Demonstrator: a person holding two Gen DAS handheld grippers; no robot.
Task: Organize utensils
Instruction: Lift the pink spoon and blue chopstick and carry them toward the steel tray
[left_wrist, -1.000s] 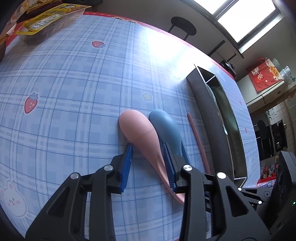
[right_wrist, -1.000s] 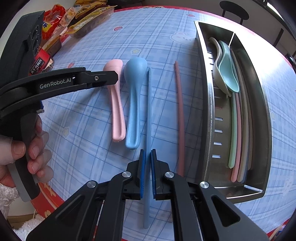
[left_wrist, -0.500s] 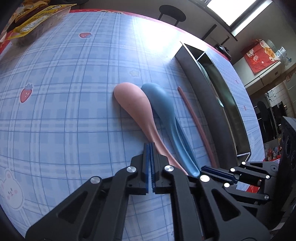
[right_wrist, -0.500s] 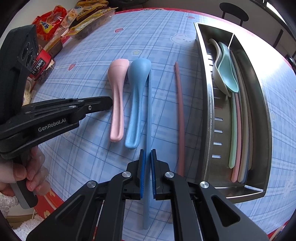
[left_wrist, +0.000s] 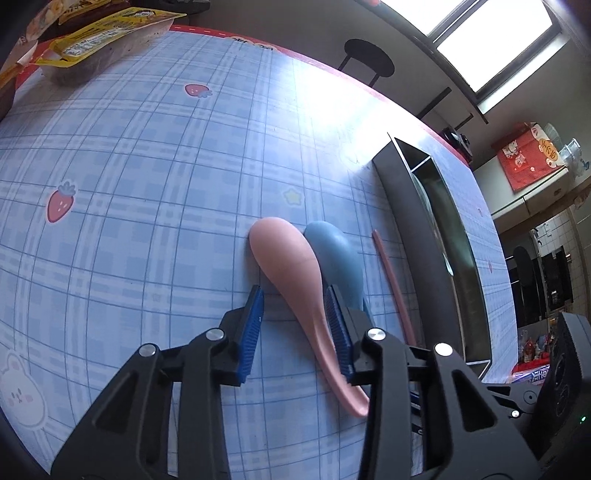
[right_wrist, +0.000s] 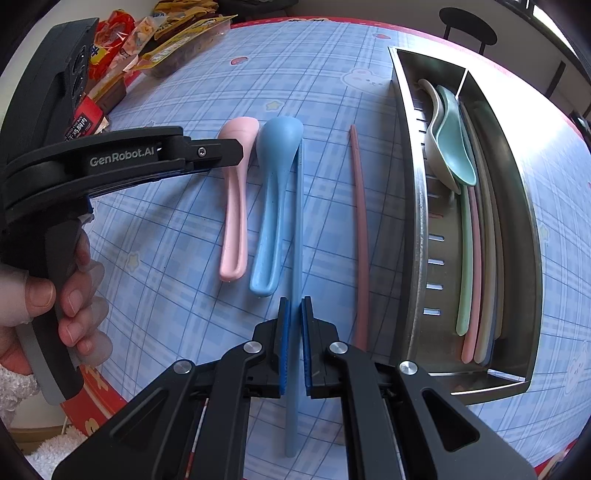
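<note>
The left gripper (left_wrist: 295, 325) lay low over the blue plaid tablecloth (left_wrist: 147, 206), its jaws spread wide on either side of the pink spoon (left_wrist: 295, 273), whose handle ran back beside the right-hand pad. In the right wrist view a bare hand (right_wrist: 55, 314) clasped that tool's handle at the table's near left edge, the fingers pointing rightward across the pink spoon's bowl. The right gripper (right_wrist: 294, 343) reached straight ahead, its jaws nearly shut around the blue chopstick (right_wrist: 297, 240), the pads close on each side; whether they pressed it could not be told. The blue spoon (right_wrist: 273, 206) lay between pink spoon and chopstick, touching the latter near its bowl. A reddish chopstick (right_wrist: 360, 229) lay apart to the right, near the steel tray (right_wrist: 413, 206), which held more spoons and chopsticks. Snack packets (right_wrist: 159, 44) crowded the far left corner; open cloth stretched beyond the utensils.
</note>
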